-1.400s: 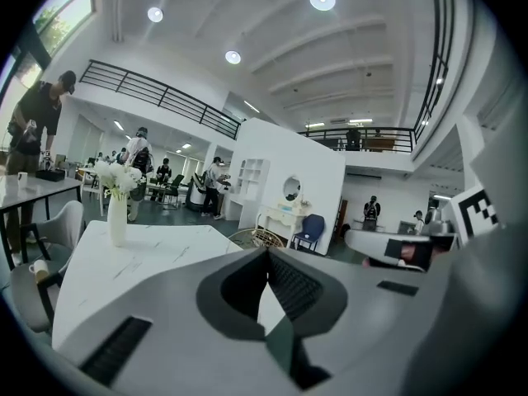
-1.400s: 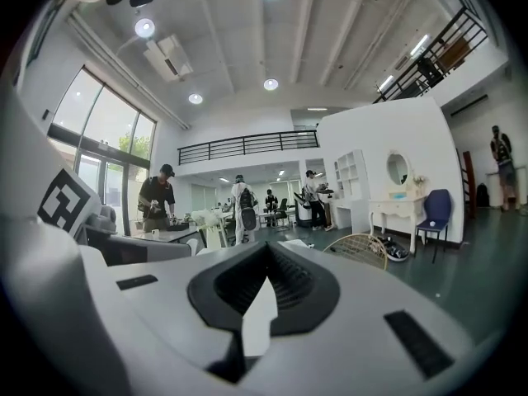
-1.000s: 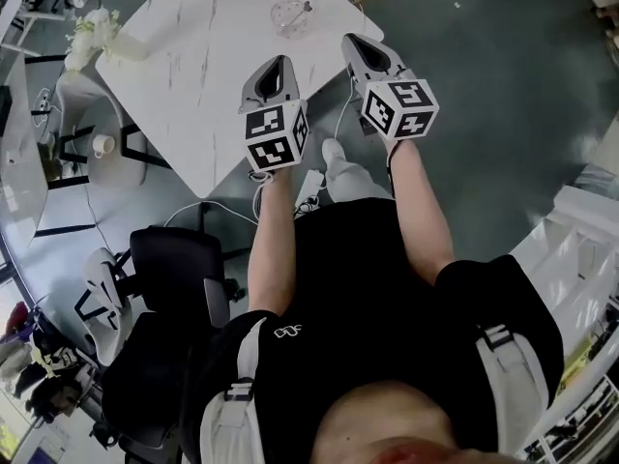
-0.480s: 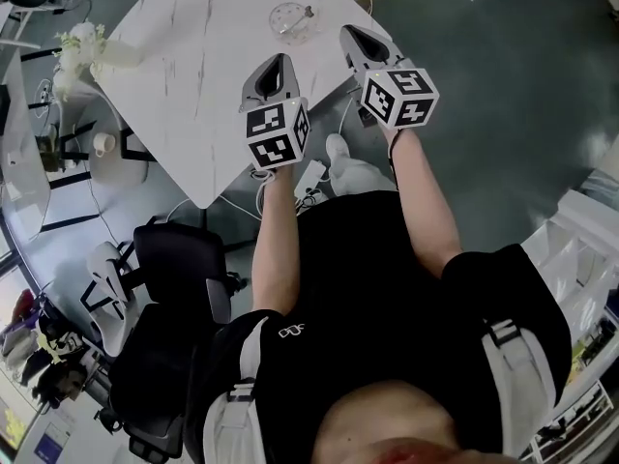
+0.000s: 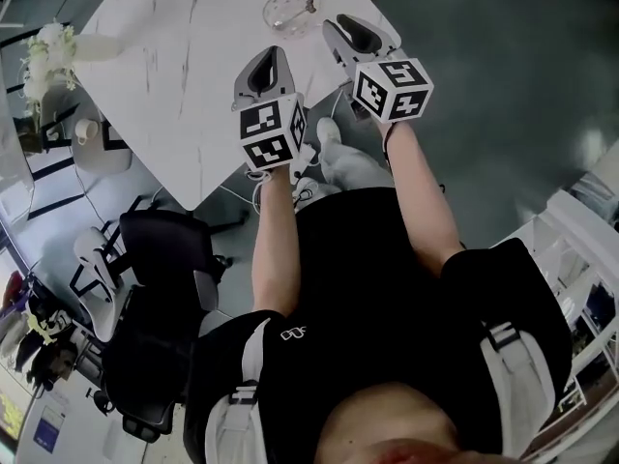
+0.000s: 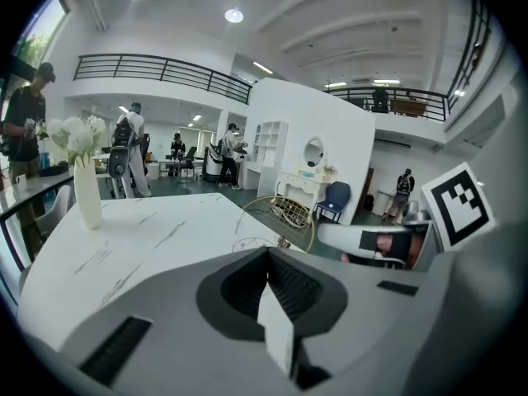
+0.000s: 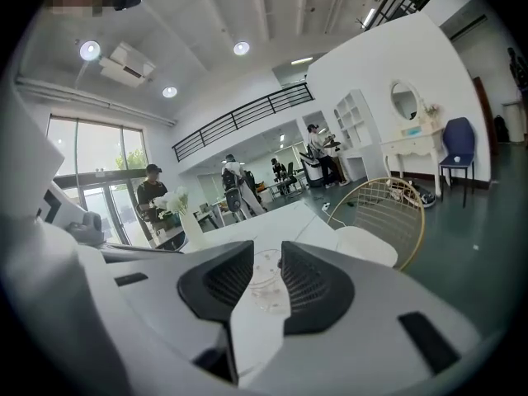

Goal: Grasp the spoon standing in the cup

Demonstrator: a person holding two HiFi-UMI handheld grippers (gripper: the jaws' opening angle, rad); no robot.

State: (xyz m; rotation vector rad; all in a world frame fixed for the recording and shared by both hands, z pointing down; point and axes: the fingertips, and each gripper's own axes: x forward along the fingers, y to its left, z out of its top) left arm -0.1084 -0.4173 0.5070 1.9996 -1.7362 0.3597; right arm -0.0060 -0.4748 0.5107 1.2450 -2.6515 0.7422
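A clear glass cup stands near the right edge of the white marble table, and a metal spoon leans out of it. My right gripper hovers just right of the cup. Its jaws have just been opening and stand apart with nothing between the pads. Through their gap, in the right gripper view, the cup shows further off, in line with my right gripper. My left gripper is shut and empty, short of the cup. In the left gripper view, my left gripper has the cup beyond its tip.
A white vase of flowers stands at the table's far left corner. A gold wire chair sits just past the table's right side. A black office chair stands on the floor beside me. People stand far off in the room.
Both grippers have moved forward and lower toward the cup. The right gripper's tip now lies close beside the glass.
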